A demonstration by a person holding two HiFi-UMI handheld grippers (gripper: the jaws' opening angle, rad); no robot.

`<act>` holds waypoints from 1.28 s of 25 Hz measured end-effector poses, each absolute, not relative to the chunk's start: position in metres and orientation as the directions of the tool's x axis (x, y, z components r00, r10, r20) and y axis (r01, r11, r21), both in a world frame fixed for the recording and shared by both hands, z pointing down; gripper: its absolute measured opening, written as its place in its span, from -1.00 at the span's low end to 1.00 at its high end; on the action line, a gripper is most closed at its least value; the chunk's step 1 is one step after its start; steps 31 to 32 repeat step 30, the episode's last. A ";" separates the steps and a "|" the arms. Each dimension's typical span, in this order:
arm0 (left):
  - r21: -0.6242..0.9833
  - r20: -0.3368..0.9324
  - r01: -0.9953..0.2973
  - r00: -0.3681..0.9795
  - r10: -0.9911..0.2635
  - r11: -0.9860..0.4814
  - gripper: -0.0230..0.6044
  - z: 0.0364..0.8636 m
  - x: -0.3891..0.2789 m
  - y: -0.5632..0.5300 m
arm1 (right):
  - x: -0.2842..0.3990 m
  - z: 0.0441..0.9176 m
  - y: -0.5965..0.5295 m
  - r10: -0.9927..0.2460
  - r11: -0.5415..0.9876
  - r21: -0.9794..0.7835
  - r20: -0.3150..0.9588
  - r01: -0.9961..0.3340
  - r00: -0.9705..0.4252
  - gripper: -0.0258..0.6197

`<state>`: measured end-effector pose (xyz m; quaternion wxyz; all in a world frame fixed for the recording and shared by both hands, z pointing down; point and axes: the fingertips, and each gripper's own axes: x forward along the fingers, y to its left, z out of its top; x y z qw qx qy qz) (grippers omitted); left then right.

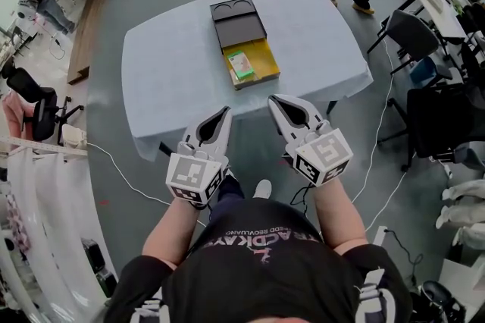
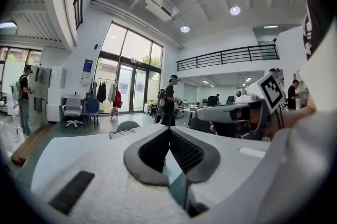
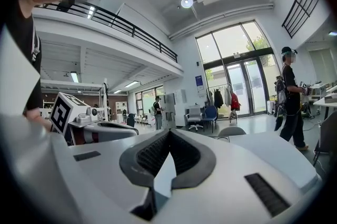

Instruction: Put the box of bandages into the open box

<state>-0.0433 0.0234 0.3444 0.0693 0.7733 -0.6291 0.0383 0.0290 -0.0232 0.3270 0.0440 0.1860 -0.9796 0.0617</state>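
Both the left gripper (image 1: 226, 111) and right gripper (image 1: 275, 100) were closed, empty; the box of bandages (image 1: 241, 64) already lay inside the open box (image 1: 266, 58).

Green box of bandages (image 1: 241, 64), apparently lying flat, inside the yellow-lined open box (image 1: 267, 60)

One table (image 1: 174, 64), one open box (image 1: 267, 58), one box of bandages (image 1: 240, 64), two tongs (image 1: 225, 112) (image 1: 274, 100)

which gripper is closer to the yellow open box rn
Right. The right gripper has its tip just short of the near right corner of the yellow open box. The left gripper sits farther back, off to the box's left.
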 end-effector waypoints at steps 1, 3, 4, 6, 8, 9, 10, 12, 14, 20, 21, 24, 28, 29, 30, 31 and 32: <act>0.063 0.146 -0.978 0.206 -0.968 -0.199 -0.87 0.345 -0.043 0.023 | 0.029 0.327 -0.023 -0.360 0.923 -0.105 0.109 -0.370 -0.927 -0.89; 0.072 0.146 -0.978 0.205 -0.968 -0.196 -0.87 0.346 -0.044 0.023 | 0.029 0.328 -0.023 -0.359 0.923 -0.104 0.109 -0.370 -0.927 -0.89; 0.073 0.146 -0.978 0.203 -0.968 -0.194 -0.87 0.347 -0.045 0.023 | 0.028 0.328 -0.023 -0.357 0.924 -0.103 0.109 -0.367 -0.928 -0.89; 0.075 0.146 -0.979 0.200 -0.969 -0.191 -0.87 0.348 -0.045 0.024 | 0.027 0.329 -0.023 -0.347 0.928 -0.099 0.112 -0.358 -0.931 -0.89; 0.077 0.147 -0.979 0.198 -0.969 -0.188 -0.87 0.349 -0.046 0.024 | 0.025 0.331 -0.024 -0.345 0.929 -0.102 0.113 -0.356 -0.932 -0.89; 0.079 0.147 -0.979 0.197 -0.969 -0.187 -0.87 0.349 -0.047 0.024 | 0.025 0.332 -0.024 -0.348 0.927 -0.107 0.114 -0.360 -0.931 -0.89; 0.080 0.148 -0.979 0.197 -0.969 -0.186 -0.87 0.349 -0.047 0.024 | 0.025 0.333 -0.024 -0.350 0.926 -0.110 0.116 -0.362 -0.930 -0.89; 0.081 0.148 -0.979 0.196 -0.969 -0.186 -0.87 0.349 -0.046 0.024 | 0.026 0.334 -0.024 -0.350 0.925 -0.113 0.117 -0.363 -0.929 -0.89; 0.082 0.148 -0.979 0.197 -0.969 -0.187 -0.87 0.350 -0.045 0.023 | 0.027 0.334 -0.024 -0.347 0.926 -0.112 0.117 -0.360 -0.930 -0.89; 0.079 0.143 -0.978 0.205 -0.968 -0.196 -0.87 0.350 -0.037 0.018 | 0.034 0.333 -0.027 -0.350 0.926 -0.106 0.113 -0.362 -0.930 -0.89; 0.079 0.142 -0.977 0.207 -0.968 -0.197 -0.87 0.350 -0.036 0.018 | 0.035 0.333 -0.027 -0.349 0.927 -0.104 0.112 -0.361 -0.930 -0.89; 0.081 0.141 -0.976 0.212 -0.967 -0.202 -0.87 0.350 -0.033 0.018 | 0.038 0.334 -0.027 -0.357 0.923 -0.106 0.114 -0.369 -0.927 -0.89; 0.082 0.140 -0.975 0.217 -0.966 -0.207 -0.87 0.350 -0.030 0.018 | 0.042 0.334 -0.026 -0.365 0.920 -0.109 0.113 -0.376 -0.924 -0.89; 0.082 0.140 -0.975 0.218 -0.966 -0.208 -0.87 0.350 -0.030 0.018 | 0.043 0.334 -0.026 -0.368 0.918 -0.111 0.113 -0.379 -0.923 -0.89; 0.082 0.140 -0.974 0.219 -0.966 -0.209 -0.87 0.349 -0.029 0.019 | 0.043 0.334 -0.026 -0.371 0.917 -0.113 0.114 -0.383 -0.922 -0.89; 0.082 0.140 -0.974 0.219 -0.966 -0.209 -0.87 0.349 -0.029 0.019 | 0.043 0.334 -0.026 -0.371 0.917 -0.113 0.114 -0.383 -0.922 -0.89; 0.082 0.140 -0.974 0.219 -0.966 -0.209 -0.87 0.349 -0.029 0.019 | 0.043 0.334 -0.026 -0.371 0.917 -0.113 0.114 -0.383 -0.922 -0.89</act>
